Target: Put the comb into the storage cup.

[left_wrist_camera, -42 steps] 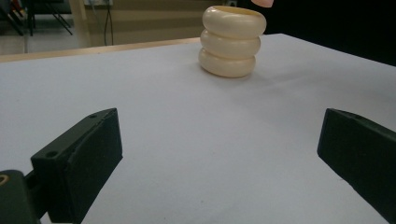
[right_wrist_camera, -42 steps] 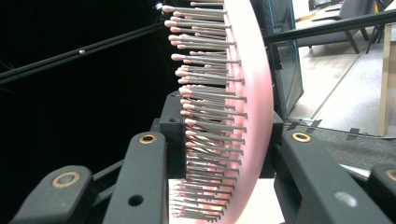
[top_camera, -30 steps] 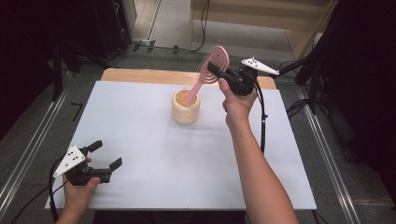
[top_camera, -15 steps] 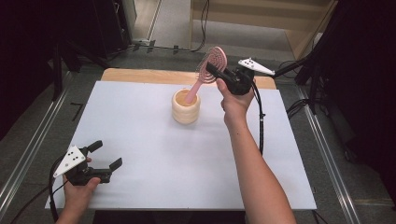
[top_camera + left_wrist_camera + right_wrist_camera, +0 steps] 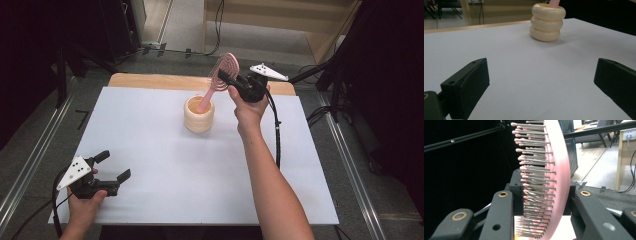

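a white table top (image 5: 165, 150) carries the things, with a strip of bare wood (image 5: 150, 81) showing along its far edge. a cream holder (image 5: 199, 114) shaped like three stacked rings stands upright on the white surface, a little beyond its middle. the left gripper (image 5: 111, 167) sits low over the near left corner; whether it touches the top cannot be told.

We see very little change — the right gripper (image 5: 231, 80), clamped on the head of the pink hairbrush (image 5: 223, 69), has drifted slightly toward the table's far edge. The brush leans a touch steeper, its handle end still down inside the cream holder (image 5: 199, 115) — no other shift shows.
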A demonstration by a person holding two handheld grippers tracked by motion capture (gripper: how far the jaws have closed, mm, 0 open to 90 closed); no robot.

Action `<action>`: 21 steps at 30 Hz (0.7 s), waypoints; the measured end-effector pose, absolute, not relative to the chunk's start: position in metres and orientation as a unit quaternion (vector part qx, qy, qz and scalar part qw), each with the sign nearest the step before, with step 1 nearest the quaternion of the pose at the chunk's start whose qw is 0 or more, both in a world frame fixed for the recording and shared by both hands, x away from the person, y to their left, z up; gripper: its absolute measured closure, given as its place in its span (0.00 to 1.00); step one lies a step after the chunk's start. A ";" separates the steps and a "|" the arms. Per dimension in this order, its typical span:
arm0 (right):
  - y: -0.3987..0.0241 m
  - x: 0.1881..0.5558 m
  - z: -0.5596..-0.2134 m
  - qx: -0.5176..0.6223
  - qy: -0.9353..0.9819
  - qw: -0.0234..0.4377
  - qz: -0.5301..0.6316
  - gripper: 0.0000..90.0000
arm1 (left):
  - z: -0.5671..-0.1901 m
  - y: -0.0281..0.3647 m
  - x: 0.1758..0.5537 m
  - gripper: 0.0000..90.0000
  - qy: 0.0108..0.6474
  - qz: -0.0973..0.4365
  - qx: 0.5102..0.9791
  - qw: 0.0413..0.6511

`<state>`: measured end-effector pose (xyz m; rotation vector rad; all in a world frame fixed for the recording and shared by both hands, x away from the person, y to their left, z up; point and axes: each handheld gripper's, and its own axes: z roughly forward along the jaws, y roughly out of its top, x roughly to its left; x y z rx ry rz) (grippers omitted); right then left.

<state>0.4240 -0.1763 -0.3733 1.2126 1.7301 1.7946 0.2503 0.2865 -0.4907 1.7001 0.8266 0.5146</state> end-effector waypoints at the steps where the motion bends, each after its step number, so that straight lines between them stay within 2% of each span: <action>1: -0.176 0.425 -0.374 0.431 0.614 0.183 0.636 0.71 | -0.491 0.286 0.250 0.00 0.350 0.218 0.721 0.557; 21: -0.167 0.435 -0.393 0.440 0.619 0.174 0.627 0.71 | -0.491 0.287 0.250 0.00 0.350 0.217 0.719 0.560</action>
